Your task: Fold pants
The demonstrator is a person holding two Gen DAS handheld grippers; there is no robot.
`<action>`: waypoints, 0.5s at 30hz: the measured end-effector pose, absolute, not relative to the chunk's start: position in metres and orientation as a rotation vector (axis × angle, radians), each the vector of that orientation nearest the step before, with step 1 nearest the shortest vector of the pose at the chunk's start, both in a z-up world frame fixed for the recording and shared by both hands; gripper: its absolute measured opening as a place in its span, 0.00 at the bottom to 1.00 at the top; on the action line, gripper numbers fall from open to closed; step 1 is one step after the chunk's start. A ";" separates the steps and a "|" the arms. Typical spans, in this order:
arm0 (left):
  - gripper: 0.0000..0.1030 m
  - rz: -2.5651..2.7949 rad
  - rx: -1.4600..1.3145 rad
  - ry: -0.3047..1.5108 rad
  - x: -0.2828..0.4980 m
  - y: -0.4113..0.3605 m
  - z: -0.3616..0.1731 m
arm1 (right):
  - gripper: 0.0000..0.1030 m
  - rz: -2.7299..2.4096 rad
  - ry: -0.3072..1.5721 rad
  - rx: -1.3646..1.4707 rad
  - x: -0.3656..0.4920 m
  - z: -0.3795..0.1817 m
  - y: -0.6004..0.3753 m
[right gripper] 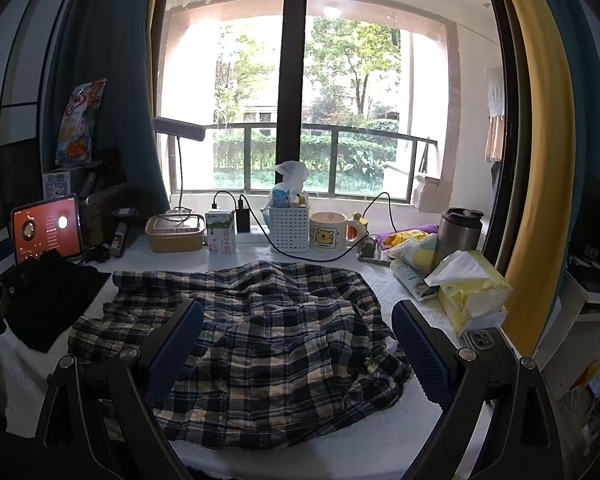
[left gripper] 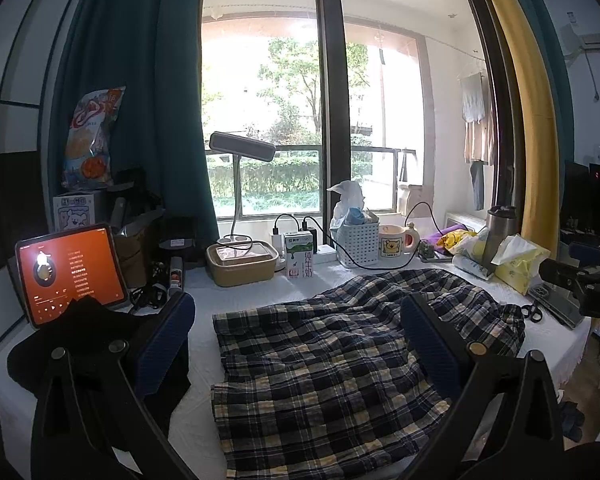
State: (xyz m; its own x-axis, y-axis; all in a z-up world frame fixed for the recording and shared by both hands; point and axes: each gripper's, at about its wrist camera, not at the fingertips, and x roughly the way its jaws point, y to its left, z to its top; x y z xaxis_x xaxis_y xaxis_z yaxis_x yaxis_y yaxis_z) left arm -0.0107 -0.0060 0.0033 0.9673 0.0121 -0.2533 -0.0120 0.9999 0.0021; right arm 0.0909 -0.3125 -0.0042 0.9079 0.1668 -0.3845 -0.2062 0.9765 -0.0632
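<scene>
risk first: both your grippers are spread wide and hold nothing, the left gripper hanging over the leg-hem side and the right gripper over the bunched waist side. the plaid pants lie rumpled on the white table cover, so a pinch here will likely catch one layer only, or drag a ridge into the fold. watch the clutter too: the phone and the tissue pack sit just beside the waist end, the black cloth touches the other end, and the charging cable runs near the far edge, where a wide sweep could snag any of them. cloth looks thin, soft, crinkled, navy and cream check, the hems roughly stacked in the left wrist view.
</scene>
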 end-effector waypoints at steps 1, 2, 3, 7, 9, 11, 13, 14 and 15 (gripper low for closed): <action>0.99 0.013 0.000 0.256 -0.011 -0.006 0.003 | 0.94 0.193 0.387 -0.103 0.091 -0.004 -0.313; 0.99 0.013 0.000 0.257 -0.011 -0.006 0.003 | 0.94 0.193 0.387 -0.103 0.091 -0.004 -0.313; 0.99 0.013 0.000 0.257 -0.011 -0.007 0.003 | 0.94 0.193 0.387 -0.104 0.091 -0.004 -0.312; 0.99 0.013 0.001 0.256 -0.011 -0.007 0.003 | 0.94 0.193 0.387 -0.104 0.091 -0.004 -0.312; 0.99 0.013 0.001 0.255 -0.011 -0.007 0.003 | 0.94 0.192 0.387 -0.104 0.091 -0.004 -0.312; 0.99 0.008 0.002 0.254 -0.012 -0.007 0.004 | 0.94 0.191 0.388 -0.105 0.091 -0.004 -0.312; 0.99 -0.001 0.005 0.251 -0.013 -0.007 0.004 | 0.94 0.192 0.386 -0.105 0.091 -0.004 -0.312; 0.99 -0.002 0.007 0.250 -0.013 -0.008 0.004 | 0.94 0.192 0.386 -0.104 0.091 -0.004 -0.313; 0.99 -0.001 0.010 0.248 -0.013 -0.008 0.005 | 0.94 0.192 0.387 -0.105 0.091 -0.004 -0.312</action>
